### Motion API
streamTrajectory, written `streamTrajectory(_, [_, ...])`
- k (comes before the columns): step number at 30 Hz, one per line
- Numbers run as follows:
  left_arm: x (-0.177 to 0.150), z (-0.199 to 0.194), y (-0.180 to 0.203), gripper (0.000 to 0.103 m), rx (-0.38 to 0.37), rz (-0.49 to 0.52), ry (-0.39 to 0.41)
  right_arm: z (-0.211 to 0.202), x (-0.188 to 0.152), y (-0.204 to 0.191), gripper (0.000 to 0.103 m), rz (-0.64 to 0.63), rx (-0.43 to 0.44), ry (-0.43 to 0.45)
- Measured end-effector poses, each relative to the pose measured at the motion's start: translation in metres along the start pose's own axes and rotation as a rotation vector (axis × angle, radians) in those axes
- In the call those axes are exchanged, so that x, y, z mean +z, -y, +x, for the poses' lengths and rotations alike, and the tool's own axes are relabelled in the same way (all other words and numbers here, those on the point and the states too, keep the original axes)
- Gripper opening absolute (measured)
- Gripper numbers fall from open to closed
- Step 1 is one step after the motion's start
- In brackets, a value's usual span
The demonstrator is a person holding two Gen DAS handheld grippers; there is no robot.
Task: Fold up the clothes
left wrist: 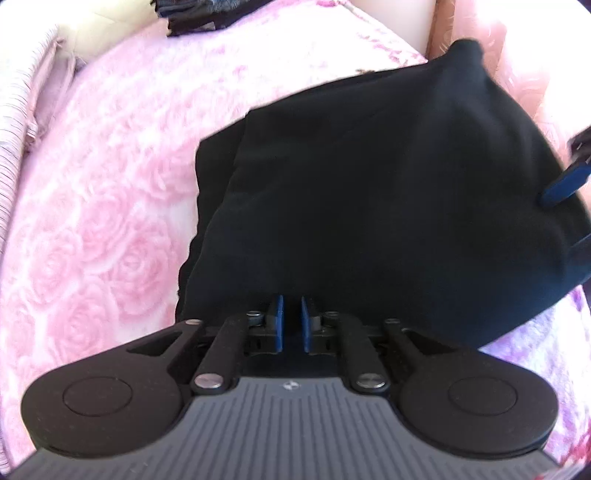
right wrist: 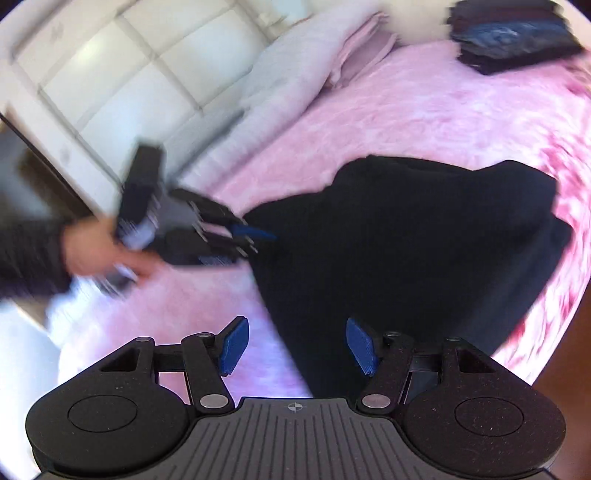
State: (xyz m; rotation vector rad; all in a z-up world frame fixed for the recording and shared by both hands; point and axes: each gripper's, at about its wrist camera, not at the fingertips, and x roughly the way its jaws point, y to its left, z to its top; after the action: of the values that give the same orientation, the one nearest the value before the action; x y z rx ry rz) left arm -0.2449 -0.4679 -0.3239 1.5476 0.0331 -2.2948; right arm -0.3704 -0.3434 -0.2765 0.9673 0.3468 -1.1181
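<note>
A black garment [left wrist: 369, 184] lies bunched and partly folded over on the pink rose-patterned bedspread [left wrist: 110, 221]. My left gripper [left wrist: 291, 301] sits at its near edge, blue pads a narrow gap apart, with no cloth visibly pinched between them. In the right wrist view the same gripper [right wrist: 266, 233], held by a person's hand [right wrist: 99, 247], is blurred at the garment's [right wrist: 406, 240] left edge. My right gripper [right wrist: 295, 321] hangs open and wide over the garment's near corner, pads not pressing on it. Its blue fingers reach in from the right edge [left wrist: 559, 221].
A stack of folded dark clothes [right wrist: 513, 33] sits at the far side of the bedspread [right wrist: 406, 110], also in the left wrist view as a dark pile [left wrist: 184, 14]. Pale pillows [right wrist: 295, 74] lean against a cream padded headboard [right wrist: 110, 74]. A striped pillow [left wrist: 22, 110] lies at left.
</note>
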Motion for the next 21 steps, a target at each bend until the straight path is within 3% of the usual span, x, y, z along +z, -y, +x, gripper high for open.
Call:
streamTrajectory(1, [0.002, 0.002, 0.001, 0.011, 0.002, 0.012, -0.001, 0.011, -0.005, 0.008, 0.062, -0.017, -0.042, -0.043])
streamTrajectory(5, [0.003, -0.014, -0.004, 0.011, 0.035, 0.013, 0.02, 0.002, -0.006, 0.013, 0.063, -0.03, -0.036, -0.054])
streamTrajectory(8, [-0.006, -0.034, -0.022, 0.011, 0.081, -0.058, 0.037, -0.019, 0.011, 0.016, 0.063, -0.001, -0.082, 0.012])
streamTrajectory(11, [-0.022, -0.016, -0.035, 0.007, 0.089, -0.098, -0.039, -0.029, 0.031, 0.023, 0.063, -0.028, -0.148, 0.071])
streamTrajectory(12, [-0.028, -0.005, -0.035, 0.0, 0.086, -0.094, -0.072, -0.022, 0.037, 0.026, 0.063, -0.048, -0.179, 0.064])
streamTrajectory(15, [-0.03, 0.017, -0.027, 0.0, 0.103, -0.061, -0.088, 0.008, 0.049, 0.039, 0.063, -0.091, -0.268, -0.004])
streamTrajectory(18, [-0.034, 0.001, -0.023, 0.0, 0.11, -0.05, -0.099, 0.027, 0.053, 0.054, 0.063, -0.075, -0.288, -0.086])
streamTrajectory(21, [-0.02, -0.015, -0.019, 0.0, 0.141, -0.038, -0.04, 0.011, 0.065, 0.048, 0.063, -0.076, -0.322, -0.02])
